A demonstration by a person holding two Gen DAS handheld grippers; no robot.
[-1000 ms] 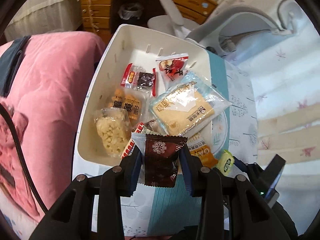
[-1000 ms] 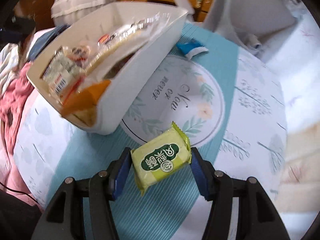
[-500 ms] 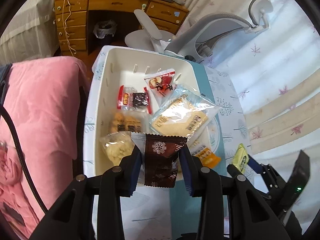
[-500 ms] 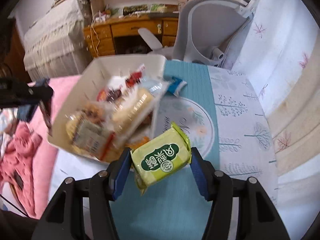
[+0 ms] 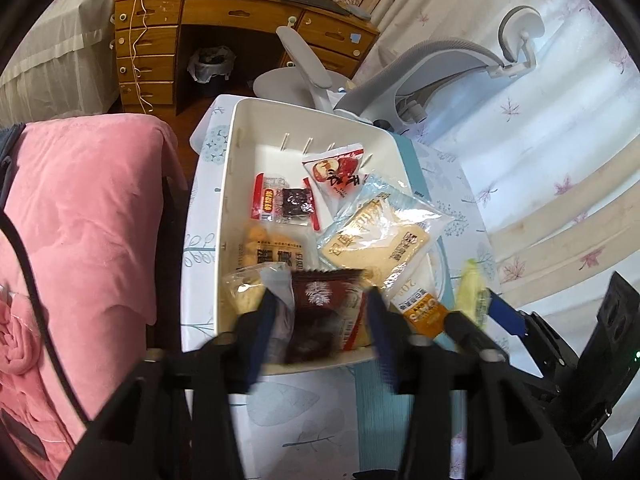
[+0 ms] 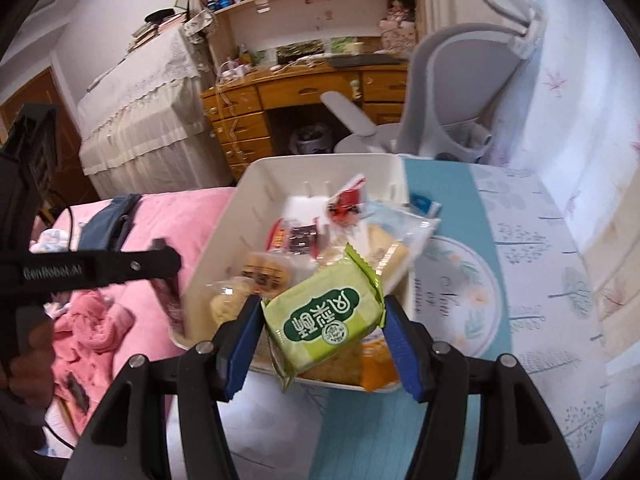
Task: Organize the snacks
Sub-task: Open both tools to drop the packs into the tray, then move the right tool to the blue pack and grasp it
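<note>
Left gripper (image 5: 320, 316): clamped on brown snowflake packet (image 5: 318, 314). Right gripper (image 6: 320, 334): clamped on green packet (image 6: 326, 316). Risk: overfull white bin (image 6: 224, 240), drops may slide off.

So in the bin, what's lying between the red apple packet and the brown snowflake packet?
In the left wrist view, the clear bread packet lies between the red apple packet and the brown snowflake packet.

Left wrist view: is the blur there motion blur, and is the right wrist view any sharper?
Left wrist view: the left hand-held gripper and its dark brown snowflake packet are smeared, while the white plastic bin stays fairly crisp, which suggests motion. Right wrist view: the green printed packet reads sharply; only the edges blur.
</note>
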